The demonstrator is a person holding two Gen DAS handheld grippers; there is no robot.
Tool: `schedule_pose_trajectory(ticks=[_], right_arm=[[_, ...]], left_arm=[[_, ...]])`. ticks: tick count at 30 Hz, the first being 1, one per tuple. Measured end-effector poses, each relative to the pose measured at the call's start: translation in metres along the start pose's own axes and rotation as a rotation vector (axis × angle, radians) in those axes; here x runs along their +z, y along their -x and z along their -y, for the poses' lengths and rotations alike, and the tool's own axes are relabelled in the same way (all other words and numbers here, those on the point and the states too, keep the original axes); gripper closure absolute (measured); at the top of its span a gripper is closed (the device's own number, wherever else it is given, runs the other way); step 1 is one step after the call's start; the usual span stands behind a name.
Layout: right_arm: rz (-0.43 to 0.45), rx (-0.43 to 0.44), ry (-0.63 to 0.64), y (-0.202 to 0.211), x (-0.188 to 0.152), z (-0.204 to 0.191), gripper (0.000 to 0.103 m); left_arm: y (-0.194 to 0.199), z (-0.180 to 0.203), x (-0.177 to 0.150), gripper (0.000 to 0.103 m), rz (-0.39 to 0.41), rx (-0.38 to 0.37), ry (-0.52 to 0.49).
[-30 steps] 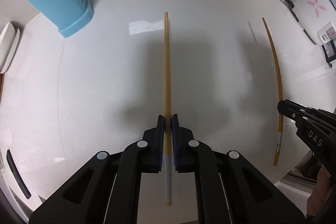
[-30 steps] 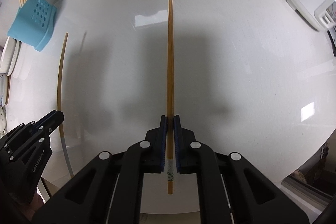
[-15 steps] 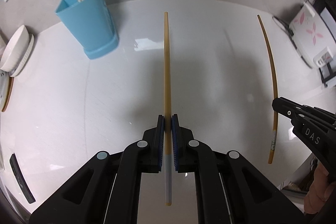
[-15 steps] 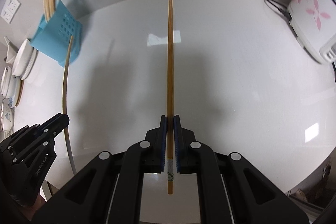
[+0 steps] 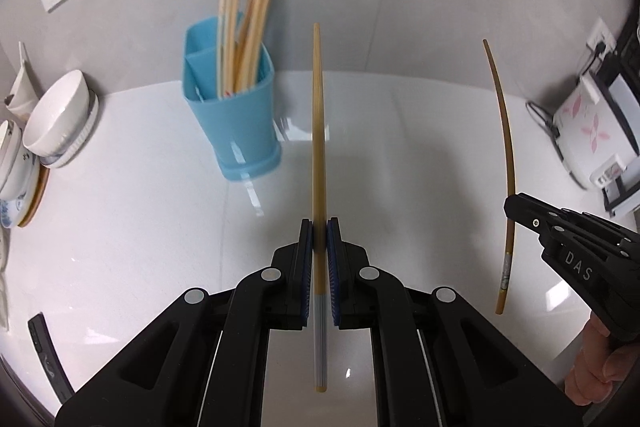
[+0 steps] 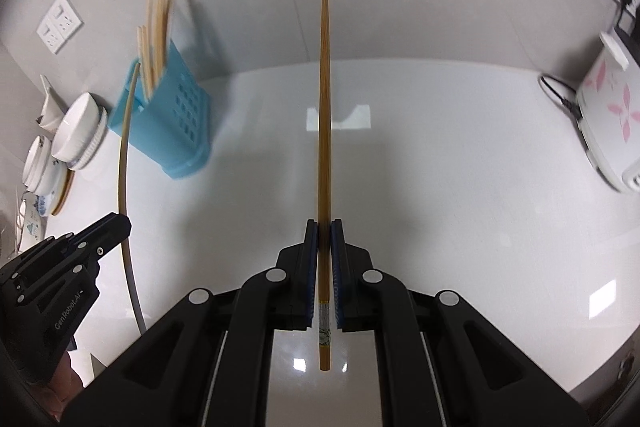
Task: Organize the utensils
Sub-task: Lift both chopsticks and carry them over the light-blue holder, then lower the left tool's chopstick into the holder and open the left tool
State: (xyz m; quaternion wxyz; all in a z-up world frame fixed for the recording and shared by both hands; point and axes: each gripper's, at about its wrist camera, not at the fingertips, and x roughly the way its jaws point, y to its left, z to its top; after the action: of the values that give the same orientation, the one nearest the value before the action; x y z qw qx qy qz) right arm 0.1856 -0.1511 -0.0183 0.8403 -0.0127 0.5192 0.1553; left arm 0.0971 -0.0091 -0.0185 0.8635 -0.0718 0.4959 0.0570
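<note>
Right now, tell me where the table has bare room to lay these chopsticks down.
The widest bare stretch of the white table runs between the blue utensil holder and the flowered appliance. The near part under both grippers is bare too. The left edge is crowded with stacked bowls beside the holder.

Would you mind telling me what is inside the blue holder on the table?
The blue holder contains a bundle of chopsticks standing upright in one compartment, their tops above the rim. A divider shows inside. Their lower ends and the holder's bottom are hidden by its walls.
</note>
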Motion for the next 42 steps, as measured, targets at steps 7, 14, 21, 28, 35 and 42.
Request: schedule_pose_trajectory(ticks=[7,14,21,28,35,42], right_arm=[[0.055,0.036,0.040,0.003,0.024,-0.029,0.097],[0.119,0.083,0.090,0.005,0.046,-0.062,0.097],[0.170,0.109,0.125,0.002,0.074,-0.093,0.097],[0.209,0.151,0.137,-0.005,0.101,-0.111,0.097],[0.271,0.187,0.128,-0.008,0.120,-0.117,0.097],[0.279,0.193,0.111,-0.021,0.131,-0.114,0.097]], left_arm=[[0.016,-0.031,0.023,0.096,0.073,-0.001,0.037],[0.028,-0.065,0.050,0.096,0.154,-0.012,0.084],[0.030,-0.089,0.074,0.096,0.220,-0.027,0.114],[0.025,-0.101,0.099,0.096,0.323,-0.071,0.135],[0.016,-0.105,0.124,0.096,0.410,-0.109,0.132],[0.001,-0.102,0.126,0.096,0.497,-0.125,0.117]])
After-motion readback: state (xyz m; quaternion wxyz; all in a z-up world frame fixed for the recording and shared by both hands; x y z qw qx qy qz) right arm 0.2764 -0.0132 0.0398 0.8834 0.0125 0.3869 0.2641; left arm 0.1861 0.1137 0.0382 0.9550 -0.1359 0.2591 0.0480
